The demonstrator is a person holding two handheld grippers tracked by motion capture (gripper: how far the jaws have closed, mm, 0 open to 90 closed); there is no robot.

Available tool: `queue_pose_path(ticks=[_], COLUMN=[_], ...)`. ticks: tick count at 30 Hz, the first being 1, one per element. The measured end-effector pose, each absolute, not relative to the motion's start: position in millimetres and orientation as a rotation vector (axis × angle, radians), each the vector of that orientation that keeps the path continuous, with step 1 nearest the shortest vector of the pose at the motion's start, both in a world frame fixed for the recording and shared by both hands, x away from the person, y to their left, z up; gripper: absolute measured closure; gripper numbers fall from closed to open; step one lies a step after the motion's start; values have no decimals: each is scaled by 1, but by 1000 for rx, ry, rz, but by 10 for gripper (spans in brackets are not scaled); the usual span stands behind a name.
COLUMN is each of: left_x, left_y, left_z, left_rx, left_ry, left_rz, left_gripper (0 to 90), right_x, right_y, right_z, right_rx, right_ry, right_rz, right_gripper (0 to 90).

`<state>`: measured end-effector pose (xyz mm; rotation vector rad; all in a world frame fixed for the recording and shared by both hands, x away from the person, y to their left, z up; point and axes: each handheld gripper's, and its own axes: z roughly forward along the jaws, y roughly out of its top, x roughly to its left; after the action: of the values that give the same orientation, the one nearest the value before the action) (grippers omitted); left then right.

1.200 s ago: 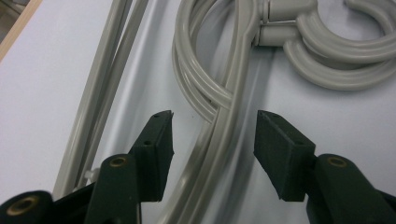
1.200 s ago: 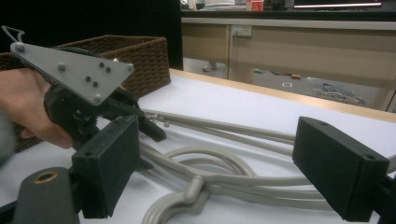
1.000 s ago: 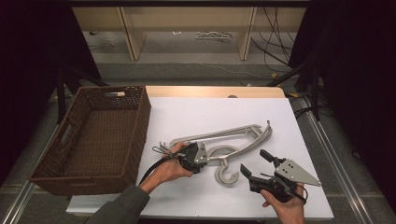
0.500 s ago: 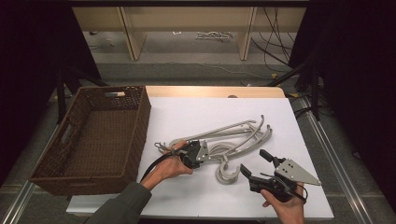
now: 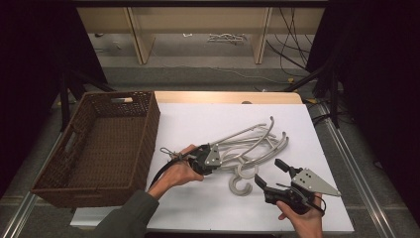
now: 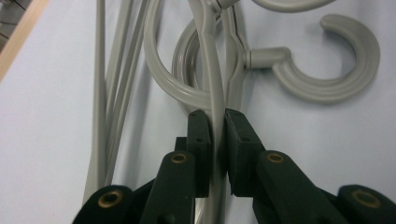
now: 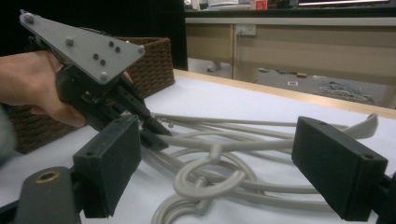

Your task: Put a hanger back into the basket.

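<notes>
The left gripper (image 5: 214,157) was clamped on the hangers (image 5: 252,144), its jaws having just been closing and now pinching one thin grey arm of a hanger between the pads (image 6: 201,140), as the left gripper view showed plainly, with that arm running straight up between them. The hangers lay in a loose, overlapping bundle on the white table (image 5: 198,119), about mid-table and right of the basket (image 5: 106,144), their arms fanning away toward the far right and two hooks (image 5: 241,179) curling at the near end, toward the person. In the left gripper view a big hook (image 6: 336,70) rested flat on the table just right of the pinched arm, and more thin rods (image 6: 105,93) ran alongside on the left. The left hand (image 5: 179,169) held its gripper low over the table beside the basket's near right corner. The right gripper (image 5: 270,172) sat near the table's front edge, just right of the hooks and apart from them, its jaws spread wide with nothing between them; in the right gripper view the two pads (image 7: 109,163) framed the tangle of hangers (image 7: 219,182) and the left gripper (image 7: 140,116) beyond, with the basket (image 7: 154,60) behind it.
</notes>
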<state>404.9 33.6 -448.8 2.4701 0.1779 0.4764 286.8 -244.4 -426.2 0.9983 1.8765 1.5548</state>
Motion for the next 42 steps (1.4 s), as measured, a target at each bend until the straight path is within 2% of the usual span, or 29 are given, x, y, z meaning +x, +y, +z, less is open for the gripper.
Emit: queue_pose_path(ticks=[11,26,38,42], left_x=[408,420,411,405], left_y=[39,68,108,124], left_z=[-427,-370,-316,-305], left_rx=[2360,2108,1990,1974], left_ry=[292,578,618,624], left_rz=[447,286,239,268], left_gripper=[813,813,813,814], right_x=[287,286,288,289], right_y=[-244,-244,-243,-243], right_z=[-426,-426,-427,-428], right_rx=[987,997,991,996], right_ry=[1856,1878,1868,1870], right_rz=[1573,1560,1582,1575], right_gripper=[167,167,167,167])
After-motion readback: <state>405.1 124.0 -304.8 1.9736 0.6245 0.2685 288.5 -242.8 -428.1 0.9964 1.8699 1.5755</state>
